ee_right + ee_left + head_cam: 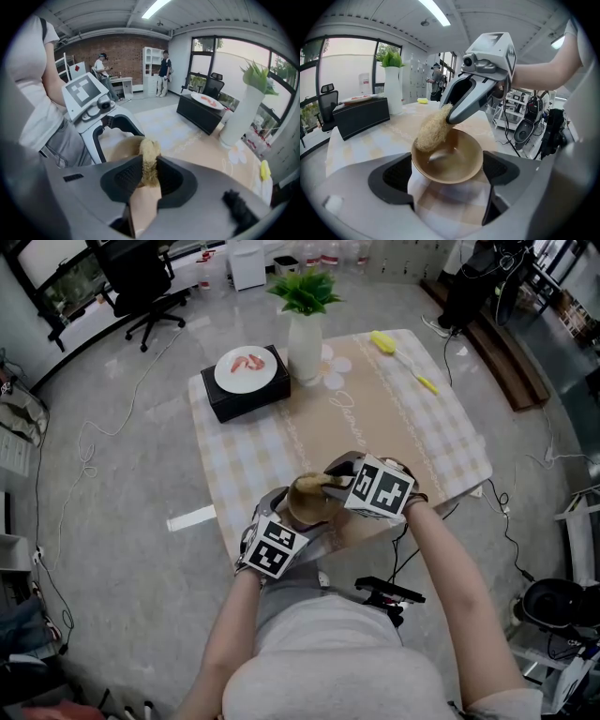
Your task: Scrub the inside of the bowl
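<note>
Right gripper was clamped on a tan loofah scrubber pressed to the inner wall of the brown bowl, which the left gripper gripped by its sides over the near edge of the table, so scrubbing seemed under way, not finished.

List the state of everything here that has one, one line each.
bowl: clamped in the left gripper, open side up.
scrubber: gripped by the right gripper, pressed against the bowl's inner wall.
left gripper: shut on the bowl.
right gripper: shut on the scrubber.
plate: on the black box, red food on it.
vase: upright, plant in it.
yellow brush: lying flat, untouched.
</note>
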Action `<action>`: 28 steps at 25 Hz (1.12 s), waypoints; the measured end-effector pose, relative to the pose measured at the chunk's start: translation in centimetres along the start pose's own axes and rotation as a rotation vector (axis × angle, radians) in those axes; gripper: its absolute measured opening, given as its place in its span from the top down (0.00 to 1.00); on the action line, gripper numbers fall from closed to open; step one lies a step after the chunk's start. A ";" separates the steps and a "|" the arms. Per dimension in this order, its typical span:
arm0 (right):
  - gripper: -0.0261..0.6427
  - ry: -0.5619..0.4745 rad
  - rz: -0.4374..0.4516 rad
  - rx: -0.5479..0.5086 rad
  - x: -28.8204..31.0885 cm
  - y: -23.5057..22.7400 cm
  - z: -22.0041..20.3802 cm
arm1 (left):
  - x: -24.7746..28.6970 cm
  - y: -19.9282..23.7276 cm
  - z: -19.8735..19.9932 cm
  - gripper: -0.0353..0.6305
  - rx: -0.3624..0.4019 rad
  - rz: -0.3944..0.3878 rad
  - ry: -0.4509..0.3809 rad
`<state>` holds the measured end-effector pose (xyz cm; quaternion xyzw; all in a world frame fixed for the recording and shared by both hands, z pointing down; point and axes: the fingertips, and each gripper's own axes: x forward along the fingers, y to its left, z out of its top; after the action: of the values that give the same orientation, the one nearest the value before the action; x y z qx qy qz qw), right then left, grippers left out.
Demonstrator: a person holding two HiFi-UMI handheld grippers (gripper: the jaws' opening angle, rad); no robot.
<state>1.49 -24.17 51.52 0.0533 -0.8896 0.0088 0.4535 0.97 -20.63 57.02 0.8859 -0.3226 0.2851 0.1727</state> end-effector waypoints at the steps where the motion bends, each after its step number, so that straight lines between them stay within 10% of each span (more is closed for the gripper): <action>1: 0.82 0.016 -0.006 -0.009 0.0 -0.1 -0.2 | -0.1 0.0 0.1 0.22 0.001 -0.001 0.002; 17: 0.82 0.254 0.098 -0.112 -0.9 1.6 -3.0 | 0.1 0.2 -0.4 0.22 -0.007 0.004 0.012; 28: 0.82 0.158 0.197 -0.093 -0.1 4.5 -1.1 | 0.2 0.9 -0.3 0.23 0.035 0.053 0.000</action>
<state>2.02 -19.56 52.23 -0.0562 -0.8516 0.0160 0.5210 0.45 -21.25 57.47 0.8800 -0.3407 0.2954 0.1496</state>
